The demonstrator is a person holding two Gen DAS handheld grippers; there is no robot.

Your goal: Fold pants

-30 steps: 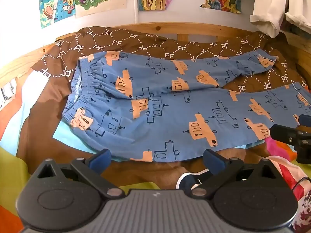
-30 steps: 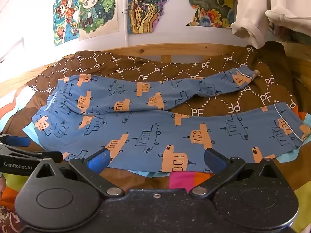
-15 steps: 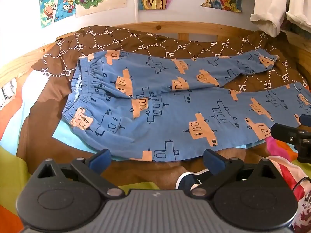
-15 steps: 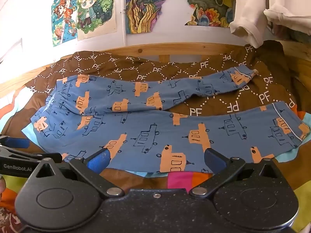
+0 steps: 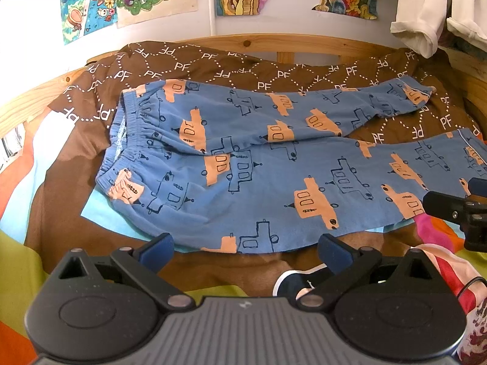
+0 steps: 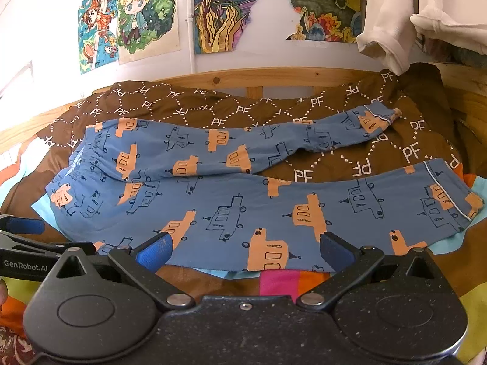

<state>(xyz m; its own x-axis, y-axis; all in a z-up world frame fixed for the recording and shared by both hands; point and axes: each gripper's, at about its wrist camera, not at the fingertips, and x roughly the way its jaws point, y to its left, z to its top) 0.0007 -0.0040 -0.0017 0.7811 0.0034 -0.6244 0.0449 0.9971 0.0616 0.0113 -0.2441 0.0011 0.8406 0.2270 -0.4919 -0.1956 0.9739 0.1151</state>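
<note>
Blue pants with orange and dark-outlined car prints lie spread flat on a brown quilt, waistband at the left, both legs running right and splayed apart; they also show in the right wrist view. My left gripper is open and empty, just short of the near leg's front edge. My right gripper is open and empty, at the near leg's front edge further right. The right gripper's finger shows at the right edge of the left wrist view. The left gripper's arm shows at the left of the right wrist view.
The brown "PF" quilt covers a bed with a wooden frame along the back. Colourful bedding lies at the near edge. Posters hang on the wall, and white clothes hang at the upper right.
Both views have barely shifted; the right wrist view has edged slightly toward the pants. Both grippers stay open and the pants have not moved.
</note>
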